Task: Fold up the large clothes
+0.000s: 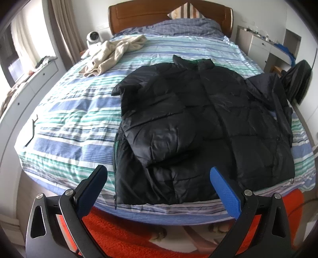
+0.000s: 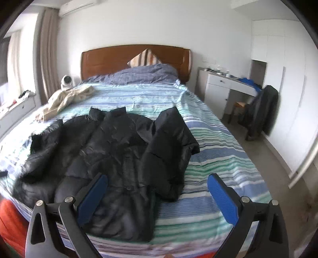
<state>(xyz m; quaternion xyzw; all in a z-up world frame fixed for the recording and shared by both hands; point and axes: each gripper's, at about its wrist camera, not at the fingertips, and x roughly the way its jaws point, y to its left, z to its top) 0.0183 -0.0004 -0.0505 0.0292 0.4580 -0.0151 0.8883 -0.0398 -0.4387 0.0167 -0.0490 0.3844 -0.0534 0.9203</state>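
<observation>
A black puffer jacket [image 1: 200, 123] is laid front-up on the striped bed cover [image 1: 75, 127], its hem at the foot edge of the bed and its collar pointed toward the wooden headboard [image 1: 159, 17]. The left gripper [image 1: 159, 178] is held above the jacket's hem with its jaws spread wide and nothing between them; the right gripper [image 2: 157, 188] is likewise held apart and empty, just off the jacket's right side.

On the jacket's left side the sleeve [image 1: 159, 131] is seen already turned in across the chest. The right sleeve [image 2: 169, 150] is only loosely bunched at the jacket's right edge, partly on the body and partly spilling onto the cover, so the step in hand is judged to be the folding-in of that sleeve.

For a neat result, the sleeve is best taken near the cuff, with one blue pad [image 2: 222, 198] slid beneath the fabric so that a single layer is pinched and the bed cover is not caught. The cuff is then best carried across the jacket's front and laid flat. The slick, air-filled quilting is likely to spring back, so a pressing pass along the crease is advised.

A beige garment [image 1: 111, 53] lies well apart from the jacket, nearer the headboard, and need not be disturbed.
</observation>
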